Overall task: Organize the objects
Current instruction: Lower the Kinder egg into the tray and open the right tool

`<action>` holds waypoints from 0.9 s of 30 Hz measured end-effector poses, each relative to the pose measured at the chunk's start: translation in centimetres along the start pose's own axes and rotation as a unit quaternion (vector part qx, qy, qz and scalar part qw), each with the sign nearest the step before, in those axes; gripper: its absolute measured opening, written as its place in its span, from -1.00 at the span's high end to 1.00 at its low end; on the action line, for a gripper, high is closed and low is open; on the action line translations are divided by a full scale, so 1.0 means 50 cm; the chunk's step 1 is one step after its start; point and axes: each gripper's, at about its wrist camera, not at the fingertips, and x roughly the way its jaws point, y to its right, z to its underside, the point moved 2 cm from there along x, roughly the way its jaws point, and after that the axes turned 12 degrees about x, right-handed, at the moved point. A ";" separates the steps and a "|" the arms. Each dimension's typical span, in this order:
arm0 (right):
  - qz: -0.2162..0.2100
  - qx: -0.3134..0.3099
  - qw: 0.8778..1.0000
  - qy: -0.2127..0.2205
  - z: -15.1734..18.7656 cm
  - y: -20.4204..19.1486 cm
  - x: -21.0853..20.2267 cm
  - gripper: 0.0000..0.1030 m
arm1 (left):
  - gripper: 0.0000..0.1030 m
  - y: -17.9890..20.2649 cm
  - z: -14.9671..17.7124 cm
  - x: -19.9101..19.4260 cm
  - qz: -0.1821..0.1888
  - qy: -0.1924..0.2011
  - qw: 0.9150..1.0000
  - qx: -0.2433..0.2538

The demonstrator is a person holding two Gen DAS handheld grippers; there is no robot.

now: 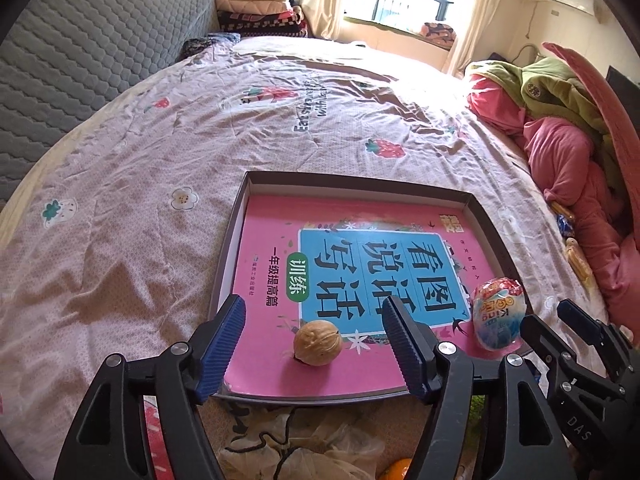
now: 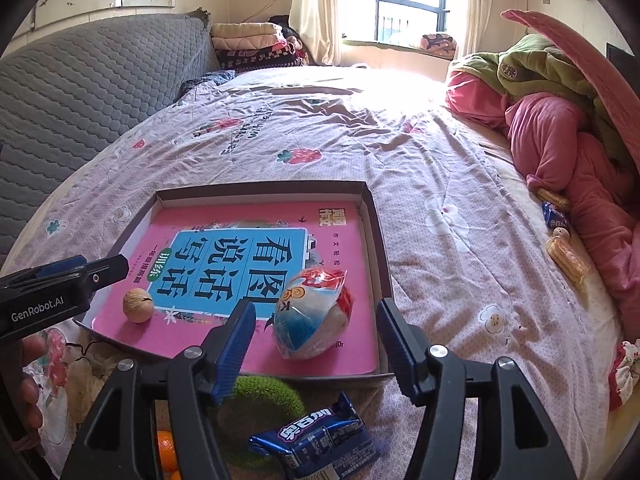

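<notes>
A shallow cardboard box lies on the bed with a pink book flat inside it. On the book rest a walnut and a wrapped egg-shaped treat. My left gripper hovers open above the walnut, its blue pads clear of the shell on both sides. My right gripper is open too, with the wrapped egg between its fingers but untouched. Each gripper shows at the edge of the other's view.
A blue snack packet, a green ring-shaped thing and an orange fruit lie at the near edge of the bed. Piled pink and green bedding fills the right side, with small snacks beside it. A grey quilted headboard stands at the left.
</notes>
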 end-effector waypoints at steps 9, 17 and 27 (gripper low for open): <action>-0.013 -0.007 0.999 0.031 -0.003 -0.003 -0.074 -0.35 | -0.50 0.017 0.018 -0.084 0.013 0.029 0.999 0.003; -0.025 -0.017 0.998 0.052 0.017 -0.010 -0.140 -0.37 | -0.52 0.038 0.048 -0.154 0.018 0.051 0.998 0.011; -0.042 -0.030 0.997 0.060 0.054 -0.029 -0.190 -0.39 | -0.52 0.047 0.086 -0.198 0.014 0.051 0.998 0.020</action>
